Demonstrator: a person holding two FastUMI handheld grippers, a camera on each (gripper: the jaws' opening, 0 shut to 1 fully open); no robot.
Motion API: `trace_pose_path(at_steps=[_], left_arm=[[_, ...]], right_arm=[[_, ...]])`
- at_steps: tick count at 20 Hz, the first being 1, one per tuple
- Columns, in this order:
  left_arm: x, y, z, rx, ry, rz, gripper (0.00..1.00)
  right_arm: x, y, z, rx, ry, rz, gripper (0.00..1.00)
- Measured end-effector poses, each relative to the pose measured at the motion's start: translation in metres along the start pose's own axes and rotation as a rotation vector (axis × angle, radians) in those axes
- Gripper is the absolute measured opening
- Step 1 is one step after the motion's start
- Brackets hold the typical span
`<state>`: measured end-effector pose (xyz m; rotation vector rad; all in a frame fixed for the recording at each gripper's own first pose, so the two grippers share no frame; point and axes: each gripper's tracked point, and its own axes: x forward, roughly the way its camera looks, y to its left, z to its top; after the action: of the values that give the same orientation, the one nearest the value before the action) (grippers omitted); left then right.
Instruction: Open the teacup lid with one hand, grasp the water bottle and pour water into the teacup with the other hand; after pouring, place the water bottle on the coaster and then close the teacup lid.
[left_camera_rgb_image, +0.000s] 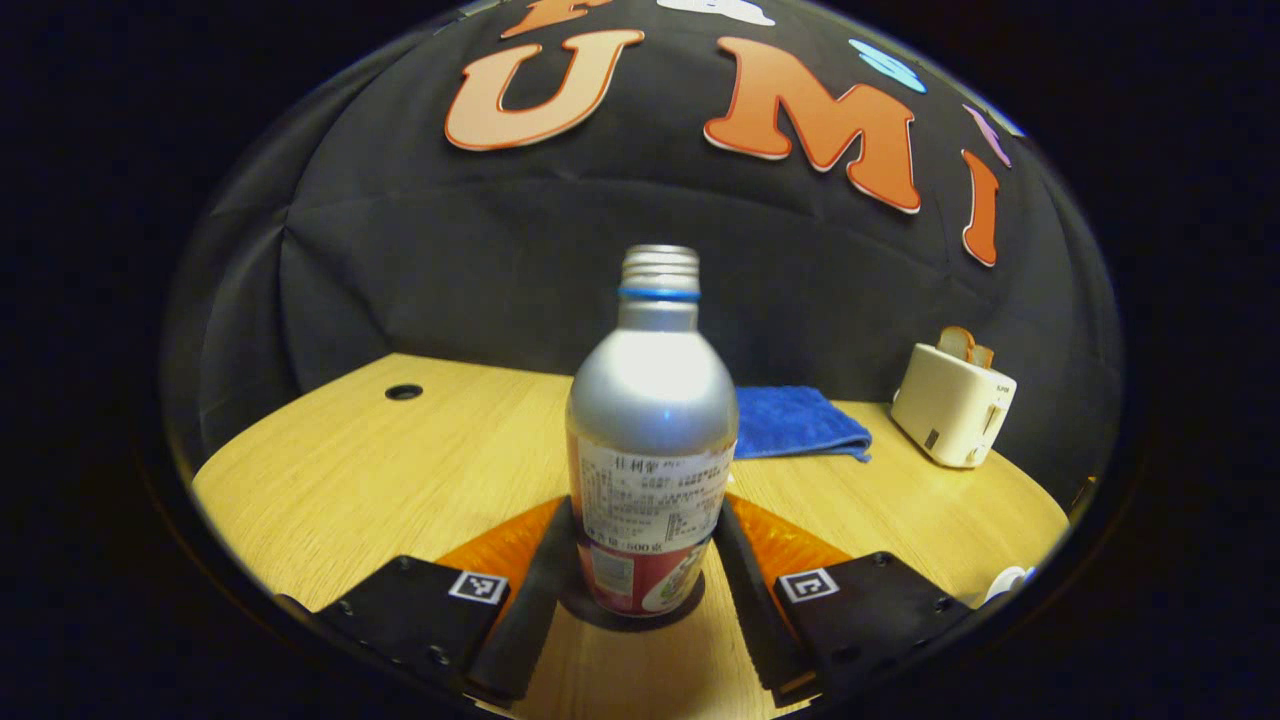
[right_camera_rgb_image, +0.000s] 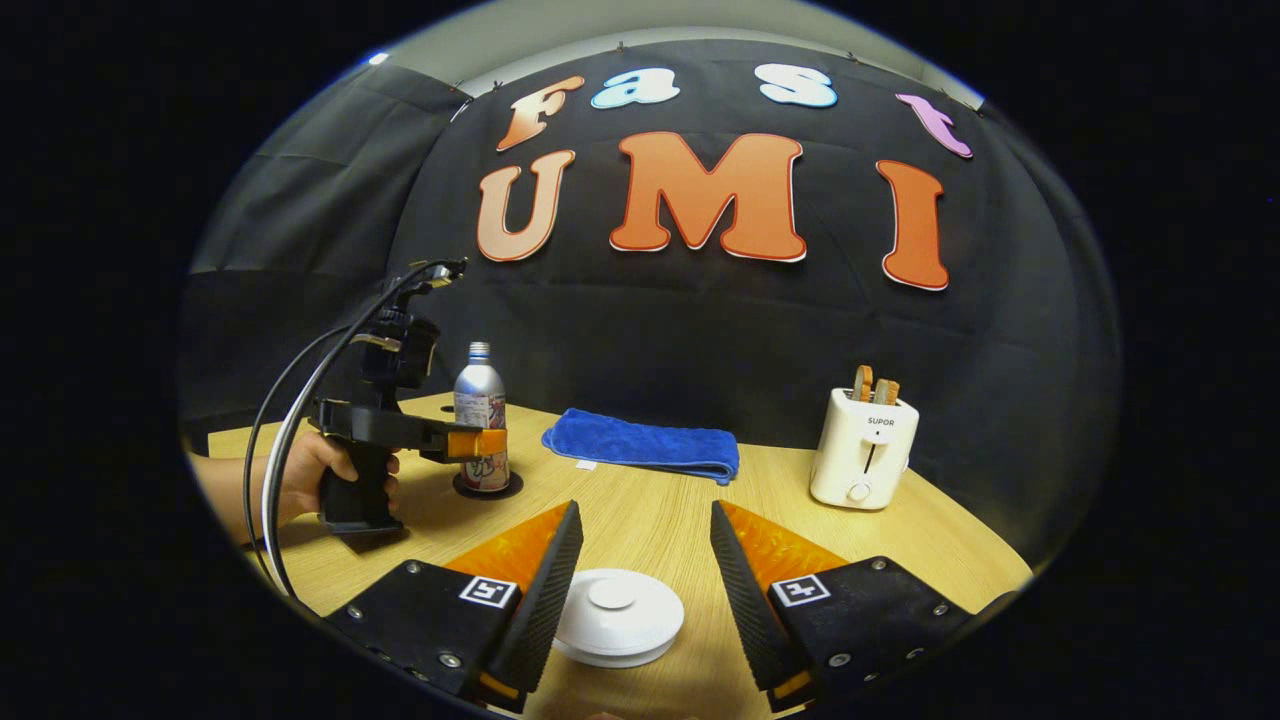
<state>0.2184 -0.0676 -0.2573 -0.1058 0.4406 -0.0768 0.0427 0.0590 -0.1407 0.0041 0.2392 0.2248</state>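
In the right gripper view, the right gripper (right_camera_rgb_image: 640, 575) hangs low over the bench (right_camera_rgb_image: 650, 520), level and pointing toward the back wall, its fingers set wide apart. Between them, touching neither, the white teacup lid (right_camera_rgb_image: 617, 615) sits flat with its knob up. Farther off to the left, a hand (right_camera_rgb_image: 318, 472) wraps the upright grip of the left gripper (right_camera_rgb_image: 482, 443), forearm lying along the bench edge, cables looping up behind it.

In the left gripper view, the left gripper (left_camera_rgb_image: 640, 560) is level and low, one finger on each side of the water bottle (left_camera_rgb_image: 650, 440) near its base. The fingers lie just against the bottle's sides; whether both press on it cannot be told. The bottle stands upright and uncapped on a dark round coaster (right_camera_rgb_image: 487, 490).

Beyond the bottle lies a folded blue towel (right_camera_rgb_image: 645, 442), and at the far right stands a white toaster (right_camera_rgb_image: 862, 450) with bread slices poking from its slots.
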Motion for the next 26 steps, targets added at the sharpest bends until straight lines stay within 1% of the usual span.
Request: trace_pose_path(at_steps=[2,4,6,7,9,10,12,13,14,16,17,19,20,23,24,26], left_arm=[[0.0,-0.001,0.003,0.001,-0.014,-0.009,0.85],[0.006,0.0,-0.008,0.013,0.026,-0.024,0.87],[0.007,0.001,-0.017,0.029,0.065,-0.014,0.91],[0.006,-0.001,-0.015,0.033,0.059,-0.023,0.92],[0.002,-0.005,-0.011,0.046,0.051,-0.031,0.97],[-0.002,-0.006,-0.009,0.049,0.045,-0.029,0.98],[-0.013,-0.005,-0.007,0.045,0.042,-0.031,0.96],[-0.02,-0.004,-0.006,0.04,0.033,-0.03,0.98],[-0.029,-0.003,-0.004,0.041,0.021,-0.027,0.98],[-0.052,0.001,0.008,0.053,-0.027,-0.015,0.96],[-0.063,0.005,0.016,0.062,-0.055,-0.007,0.98],[-0.09,0.012,0.036,0.067,-0.124,0.009,0.96],[-0.103,0.015,0.046,0.067,-0.16,0.02,0.98],[-0.147,0.016,0.072,0.075,-0.257,0.033,0.96],[-0.163,0.014,0.08,0.077,-0.287,0.036,0.97],[-0.189,0.008,0.087,0.09,-0.34,0.038,0.97]], right_arm=[[0.0,-0.001,-0.001,0.005,-0.001,-0.005,0.78],[0.0,-0.001,0.002,0.007,-0.01,-0.008,0.78],[-0.001,-0.003,0.006,0.009,-0.019,-0.013,0.78],[-0.002,-0.004,0.008,0.009,-0.024,-0.016,0.78],[-0.005,-0.004,0.011,0.011,-0.032,-0.021,0.78],[-0.007,-0.004,0.014,0.013,-0.038,-0.023,0.78],[-0.009,-0.004,0.019,0.017,-0.052,-0.027,0.78],[-0.012,-0.004,0.022,0.019,-0.059,-0.031,0.78],[-0.014,-0.003,0.024,0.023,-0.067,-0.03,0.78],[-0.018,0.001,0.029,0.032,-0.078,-0.031,0.78],[-0.019,0.002,0.032,0.032,-0.084,-0.036,0.78],[-0.023,0.006,0.039,0.031,-0.103,-0.042,0.78],[-0.026,0.008,0.042,0.029,-0.111,-0.046,0.78],[-0.035,0.015,0.051,0.017,-0.134,-0.045,0.78],[-0.039,0.017,0.056,0.017,-0.143,-0.045,0.78],[-0.047,0.022,0.064,0.023,-0.16,-0.039,0.78]])
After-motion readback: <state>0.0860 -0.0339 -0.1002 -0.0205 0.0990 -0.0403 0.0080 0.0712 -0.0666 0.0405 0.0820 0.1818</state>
